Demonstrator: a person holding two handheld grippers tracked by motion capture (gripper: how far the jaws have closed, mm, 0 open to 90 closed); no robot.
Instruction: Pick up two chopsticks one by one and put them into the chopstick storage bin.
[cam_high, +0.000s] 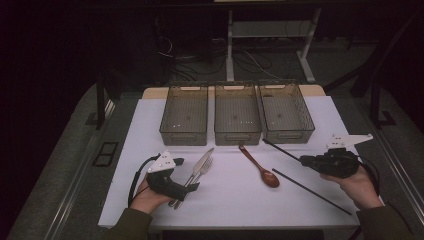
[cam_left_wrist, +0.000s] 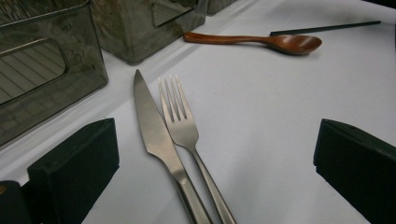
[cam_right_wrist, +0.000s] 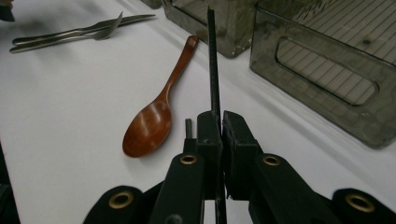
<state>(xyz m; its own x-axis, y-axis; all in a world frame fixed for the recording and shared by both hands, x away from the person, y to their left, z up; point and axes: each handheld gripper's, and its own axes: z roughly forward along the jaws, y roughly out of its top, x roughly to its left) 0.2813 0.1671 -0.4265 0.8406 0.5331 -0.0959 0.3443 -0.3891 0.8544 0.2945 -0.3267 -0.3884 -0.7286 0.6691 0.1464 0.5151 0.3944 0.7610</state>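
Nearest, the right claw (cam_right_wrist: 219, 126), clamped shut on a thin black chopstick (cam_right_wrist: 212, 60). Stick pinched near one end, long axis running straight out ahead of the jaws toward the bins; in the high view, the same chopstick (cam_high: 281, 150) pointing up and left from the right claw (cam_high: 303, 160), tip close to the front of the right bin (cam_high: 286, 114). Probably bound for one of those bins, so the relation that matters: bin ahead and a little to the right of the claw, stick aimed almost at its near wall, right hand much the nearer.

A second black chopstick (cam_high: 312, 192) flat on the table, just below and beside the right hand, slanting down to the right.

On the other side, the left claw (cam_high: 192, 186) standing wide open, holding nothing, at the handle ends of a knife (cam_left_wrist: 154, 135) and a fork (cam_left_wrist: 182, 126). Both side by side and touching, long axes pointing away from the jaws toward the bins.

Between the two hands, a brown wooden spoon (cam_high: 260, 167), bowl toward the person, handle toward the middle bin (cam_high: 237, 117).

Farther back, three smoky see-through bins in a row, the left bin (cam_high: 184, 115) included, seemingly empty.

Underneath, a white table (cam_high: 145, 150). Beyond, a dim room: grey floor, cables, the legs of another desk.
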